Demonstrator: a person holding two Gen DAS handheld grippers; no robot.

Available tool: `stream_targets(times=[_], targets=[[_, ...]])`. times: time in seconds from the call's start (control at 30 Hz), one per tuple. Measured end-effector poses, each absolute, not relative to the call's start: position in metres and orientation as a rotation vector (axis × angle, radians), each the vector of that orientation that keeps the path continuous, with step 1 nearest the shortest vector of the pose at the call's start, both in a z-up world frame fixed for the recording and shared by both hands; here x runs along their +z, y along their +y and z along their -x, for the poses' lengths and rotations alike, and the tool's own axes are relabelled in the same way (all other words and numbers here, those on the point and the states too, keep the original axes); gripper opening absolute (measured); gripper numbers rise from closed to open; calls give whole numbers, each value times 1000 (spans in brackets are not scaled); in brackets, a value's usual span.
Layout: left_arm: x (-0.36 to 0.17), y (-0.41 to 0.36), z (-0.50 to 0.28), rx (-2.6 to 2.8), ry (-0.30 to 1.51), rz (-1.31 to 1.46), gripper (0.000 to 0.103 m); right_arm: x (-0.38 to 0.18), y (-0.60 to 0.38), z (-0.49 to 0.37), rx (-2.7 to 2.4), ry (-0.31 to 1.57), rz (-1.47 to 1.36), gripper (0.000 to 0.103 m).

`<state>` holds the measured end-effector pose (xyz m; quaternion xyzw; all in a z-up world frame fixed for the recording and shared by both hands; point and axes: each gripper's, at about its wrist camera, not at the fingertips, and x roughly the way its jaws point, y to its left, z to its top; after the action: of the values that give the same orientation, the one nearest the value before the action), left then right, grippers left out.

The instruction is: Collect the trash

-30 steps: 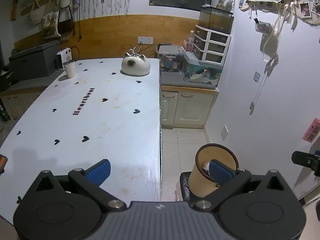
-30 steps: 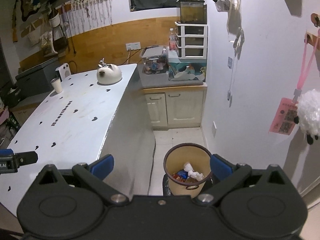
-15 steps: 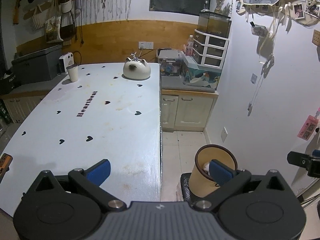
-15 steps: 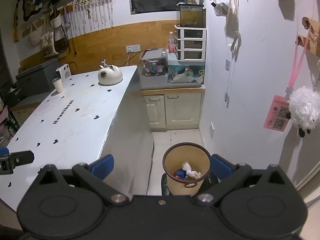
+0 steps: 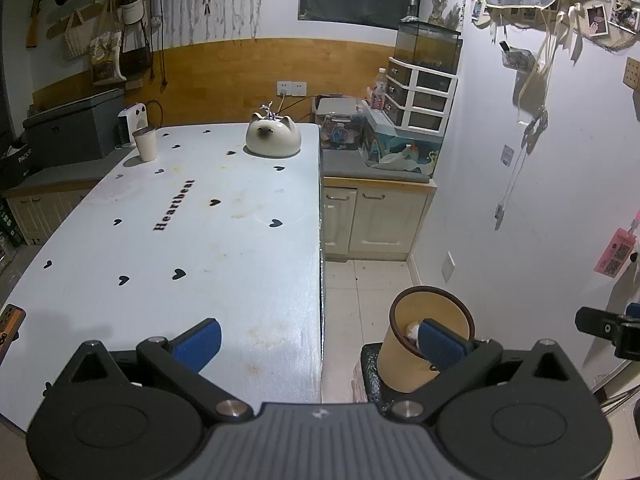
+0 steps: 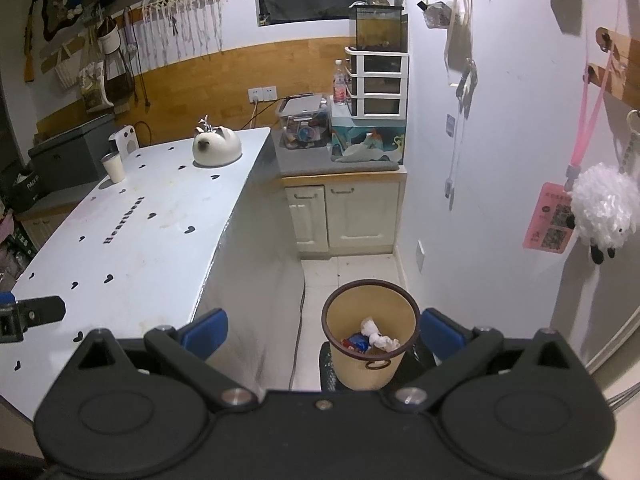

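Tan and dark-rimmed, the bin point(image 6: 370, 334) stood on the floor beside the table point(image 6: 132, 240), seen between the blue pads of my right gripper point(image 6: 322, 330), well below them; crumpled trash point(image 6: 376, 338) lay inside it; those fingers were spread wide, holding nothing; my left gripper point(image 5: 318, 338) was equally wide and empty, one pad over the table, the other across the bin's rim.

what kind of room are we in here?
Most likely a small home kitchen or utility corner: a long white table with a paper cup, low cabinets under a cluttered counter, a fish tank on plastic drawers, and a trash bin on the tiled floor.
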<state>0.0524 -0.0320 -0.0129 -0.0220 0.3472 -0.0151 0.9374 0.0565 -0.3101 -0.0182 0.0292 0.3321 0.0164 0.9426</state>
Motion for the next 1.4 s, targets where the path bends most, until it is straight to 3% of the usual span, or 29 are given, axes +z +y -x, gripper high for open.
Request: stream_targets(times=[1.4], targets=[[-13,-30,-54,-27,708,52,103,-17,-305,-58,31,673,-47,103]])
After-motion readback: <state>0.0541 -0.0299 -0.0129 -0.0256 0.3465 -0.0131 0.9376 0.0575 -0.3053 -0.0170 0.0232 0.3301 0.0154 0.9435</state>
